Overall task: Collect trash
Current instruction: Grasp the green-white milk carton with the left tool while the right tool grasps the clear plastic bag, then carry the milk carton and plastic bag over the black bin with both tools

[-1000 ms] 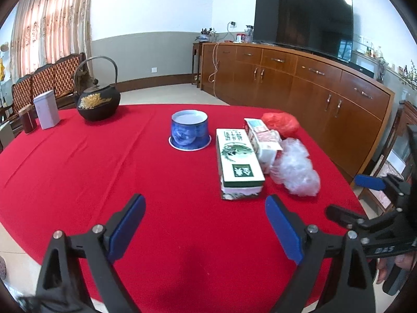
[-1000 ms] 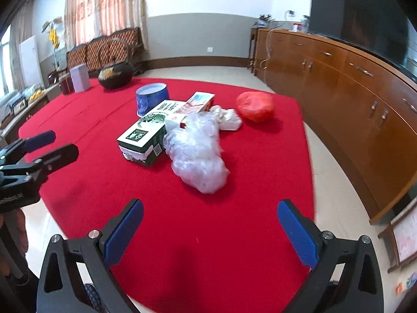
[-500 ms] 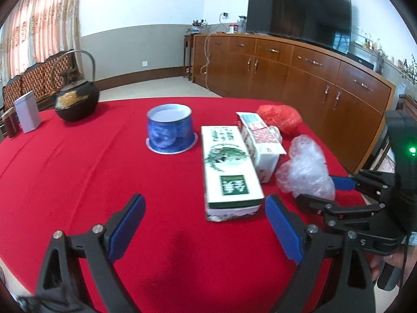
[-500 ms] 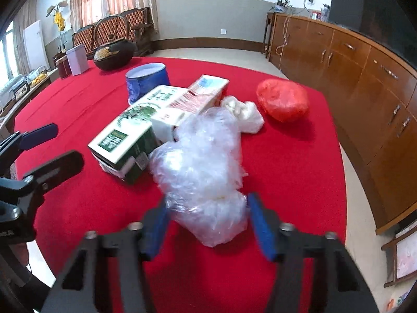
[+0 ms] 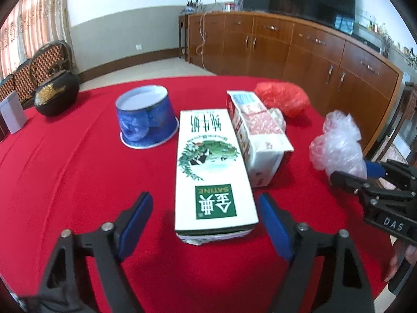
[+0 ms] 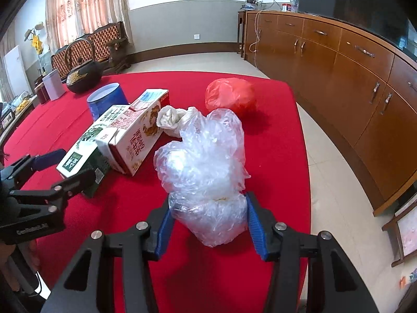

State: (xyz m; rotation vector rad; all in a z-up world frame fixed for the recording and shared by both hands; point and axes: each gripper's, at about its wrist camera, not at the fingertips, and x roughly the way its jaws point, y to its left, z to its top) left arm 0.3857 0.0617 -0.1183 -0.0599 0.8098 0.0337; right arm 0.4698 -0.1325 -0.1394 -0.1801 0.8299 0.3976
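A crumpled clear plastic bag [image 6: 206, 156] sits on the red tablecloth [image 6: 271, 156], and my right gripper [image 6: 207, 200] is closing on its near lump, blue pads pressed into both sides. My left gripper [image 5: 204, 198] is closing too, its pads still apart from the near end of a green-and-white carton [image 5: 211, 167] lying between its fingertips. A red-and-white carton [image 5: 258, 135] lies against that carton's right side. Behind them are a red plastic bag [image 5: 281, 99], a white crumpled wad [image 6: 172, 117] and an upturned blue paper cup [image 5: 146, 120].
A black iron teapot [image 5: 56, 94] and a white tin [image 5: 11, 112] stand at the table's far left. A long wooden sideboard [image 5: 312, 49] runs along the right wall. The table edge drops to tiled floor [image 6: 325, 156] just right of the clear bag.
Both grippers moved forward toward the trash. The right jaws went from wide open to gripping the clear bag. The left jaws narrowed and now flank the green carton's near end.
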